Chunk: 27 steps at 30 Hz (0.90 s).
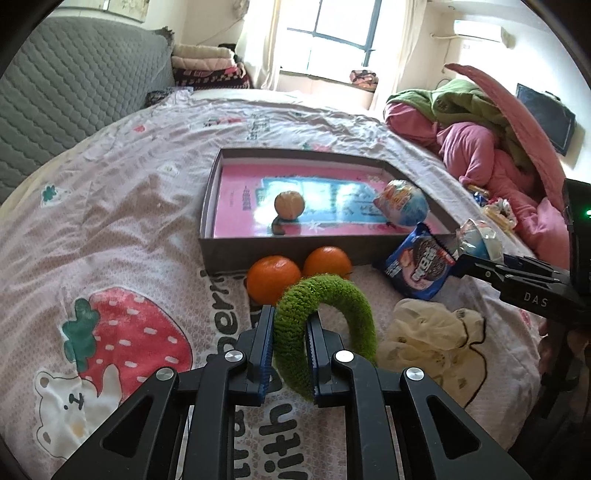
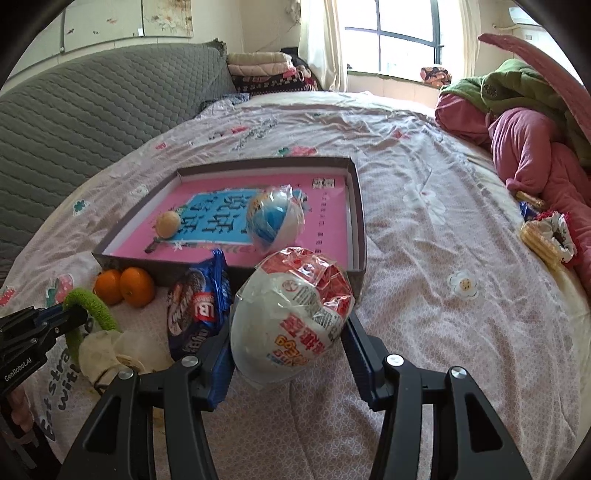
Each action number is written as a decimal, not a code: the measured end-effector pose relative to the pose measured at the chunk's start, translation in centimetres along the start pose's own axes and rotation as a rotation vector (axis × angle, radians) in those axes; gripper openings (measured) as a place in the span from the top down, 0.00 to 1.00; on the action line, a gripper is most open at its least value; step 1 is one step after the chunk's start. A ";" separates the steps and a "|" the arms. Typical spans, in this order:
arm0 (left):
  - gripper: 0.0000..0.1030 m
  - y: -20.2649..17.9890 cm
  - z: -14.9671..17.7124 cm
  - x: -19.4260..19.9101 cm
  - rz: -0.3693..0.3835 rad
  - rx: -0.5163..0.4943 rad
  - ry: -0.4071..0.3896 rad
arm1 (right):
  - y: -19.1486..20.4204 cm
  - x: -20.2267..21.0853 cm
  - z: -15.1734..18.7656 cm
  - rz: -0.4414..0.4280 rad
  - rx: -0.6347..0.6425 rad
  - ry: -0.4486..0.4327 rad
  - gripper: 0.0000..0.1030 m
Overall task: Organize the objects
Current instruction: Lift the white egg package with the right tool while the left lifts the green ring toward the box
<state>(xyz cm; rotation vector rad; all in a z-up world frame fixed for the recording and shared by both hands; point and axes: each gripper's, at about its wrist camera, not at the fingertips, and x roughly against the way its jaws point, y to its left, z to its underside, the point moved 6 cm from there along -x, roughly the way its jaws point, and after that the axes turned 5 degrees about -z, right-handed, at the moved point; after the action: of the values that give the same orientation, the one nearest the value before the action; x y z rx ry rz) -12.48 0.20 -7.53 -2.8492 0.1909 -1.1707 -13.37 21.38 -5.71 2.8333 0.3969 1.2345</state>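
Two grips at once. Left gripper (image 1: 290, 332) clamped tight on green fuzzy hair ring (image 1: 332, 291), ring standing up between jaws, lifted just above bedsheet (image 1: 129, 192). Right gripper (image 2: 288, 339) closed on wrapped plastic egg (image 2: 291, 314), red/white print, jaws pressing both sides, held near front right corner of shallow grey box (image 1: 210, 206).

Inside box, on pink/blue printed bottom: small brownish ball (image 1: 289, 205) towards left, second wrapped egg w/ blue half (image 1: 402, 205) towards right, well apart.

Outside box, against front wall: two oranges (image 1: 273, 278) side by side, touching. Blue cookie packet (image 1: 417, 264) just right of them, leaning at box front, close to right gripper tip. Cream scrunchie (image 1: 432, 332) on sheet beside green ring, nearer cam.

Further out: sheet w/ strawberry and bear print; more snack packs (image 2: 543, 236) at far right edge of bed by pile of pink and green bedding (image 2: 524, 122); grey quilted headboard (image 2: 92, 110) at left; window (image 2: 402, 33) behind.
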 end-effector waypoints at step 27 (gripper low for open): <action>0.85 -0.8 -1.0 2.3 -0.005 -0.042 -0.092 | 1.9 3.7 -1.9 -0.045 0.038 -0.169 0.47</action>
<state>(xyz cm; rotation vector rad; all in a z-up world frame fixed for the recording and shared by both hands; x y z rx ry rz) -11.52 0.64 -5.14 -2.9332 0.2069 -1.0456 -11.93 20.30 -1.50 2.9140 0.4780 0.9810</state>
